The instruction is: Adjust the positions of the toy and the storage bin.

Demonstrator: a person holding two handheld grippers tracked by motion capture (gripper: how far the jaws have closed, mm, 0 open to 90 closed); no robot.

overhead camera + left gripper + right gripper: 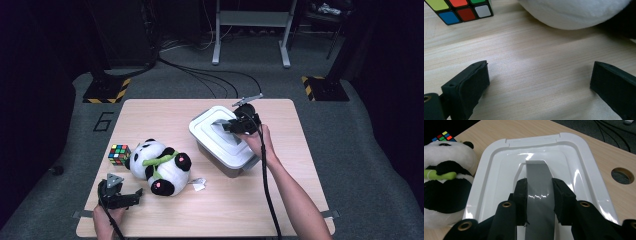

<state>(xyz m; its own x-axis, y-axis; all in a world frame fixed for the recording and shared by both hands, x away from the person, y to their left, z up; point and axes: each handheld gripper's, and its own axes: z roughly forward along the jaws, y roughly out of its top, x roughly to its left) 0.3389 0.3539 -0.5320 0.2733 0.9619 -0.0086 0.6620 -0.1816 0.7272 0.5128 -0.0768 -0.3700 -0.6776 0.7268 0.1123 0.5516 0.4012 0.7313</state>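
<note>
The only writing I can read is a large "6" (103, 121) marked on the floor beside the counter (165, 112). My right gripper (539, 192) has its fingers pinching the grey handle (537, 177) of the white lid (220, 134), which sits on the grey bin (227, 162) at the counter's right. The lid's long axis runs diagonally from far left to near right. My left gripper (131, 197) rests with fingers spread over bare wood, near the plush panda (160, 167) and the puzzle cube (119, 154).
</note>
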